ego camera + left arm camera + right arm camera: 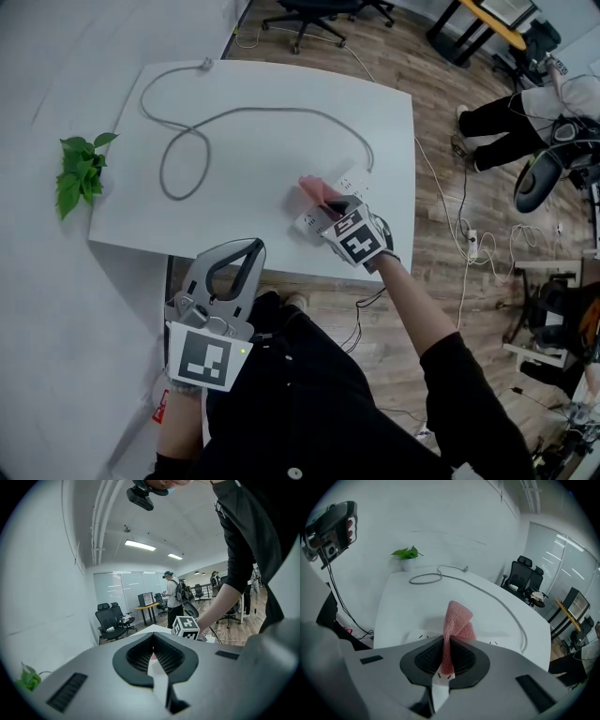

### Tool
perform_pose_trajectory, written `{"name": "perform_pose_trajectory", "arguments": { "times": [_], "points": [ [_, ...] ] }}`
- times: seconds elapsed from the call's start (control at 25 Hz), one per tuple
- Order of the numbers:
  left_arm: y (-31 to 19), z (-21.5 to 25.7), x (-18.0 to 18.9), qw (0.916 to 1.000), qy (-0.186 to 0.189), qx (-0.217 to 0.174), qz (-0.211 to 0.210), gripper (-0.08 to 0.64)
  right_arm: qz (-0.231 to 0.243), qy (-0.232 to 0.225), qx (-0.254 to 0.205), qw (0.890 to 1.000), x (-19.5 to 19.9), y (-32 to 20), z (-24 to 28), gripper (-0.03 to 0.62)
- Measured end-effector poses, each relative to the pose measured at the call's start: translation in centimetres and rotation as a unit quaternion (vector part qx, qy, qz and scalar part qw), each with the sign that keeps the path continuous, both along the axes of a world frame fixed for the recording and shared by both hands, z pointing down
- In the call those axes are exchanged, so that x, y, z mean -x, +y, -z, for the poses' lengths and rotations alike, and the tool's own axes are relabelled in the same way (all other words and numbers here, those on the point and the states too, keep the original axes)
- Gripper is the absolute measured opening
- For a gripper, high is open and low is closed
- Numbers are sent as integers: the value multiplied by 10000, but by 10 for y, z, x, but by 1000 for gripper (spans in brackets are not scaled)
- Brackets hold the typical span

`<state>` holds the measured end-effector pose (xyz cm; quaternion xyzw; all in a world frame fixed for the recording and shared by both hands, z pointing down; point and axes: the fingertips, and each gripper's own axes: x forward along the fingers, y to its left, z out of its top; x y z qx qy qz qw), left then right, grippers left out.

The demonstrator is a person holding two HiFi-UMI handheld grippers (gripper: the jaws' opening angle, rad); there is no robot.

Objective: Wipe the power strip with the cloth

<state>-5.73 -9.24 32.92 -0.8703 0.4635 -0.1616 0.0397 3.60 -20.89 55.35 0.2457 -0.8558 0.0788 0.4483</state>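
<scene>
Power strip [349, 181], white plastic and oblong, lies near the front right edge of the white table [281, 84], its grey cable [244, 114] looping away. The right gripper [330, 208] is clamped on the pink knitted cloth [314, 190], which touches the strip, so wiping looks under way; how much is done I cannot judge. The left gripper [246, 251] hangs by the body, jaws together, empty. No brand or writing is legible.
</scene>
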Motion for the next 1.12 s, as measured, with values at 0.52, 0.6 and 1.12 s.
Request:
{"name": "perform_pose_trajectory", "arguments": {
  "times": [0.52,0.6,1.12],
  "points": [
    [6,1,3,10000,31,-38,-13,15,632,-138,280,9975,50,55,-3,49],
    [7,1,4,10000,32,-45,-7,14,709,-163,310,9969,56,62,-4,49],
    [8,4,4,9999,57,-87,-122,15,-203,-529,-309,9979,55,57,26,49]
  ]
}}
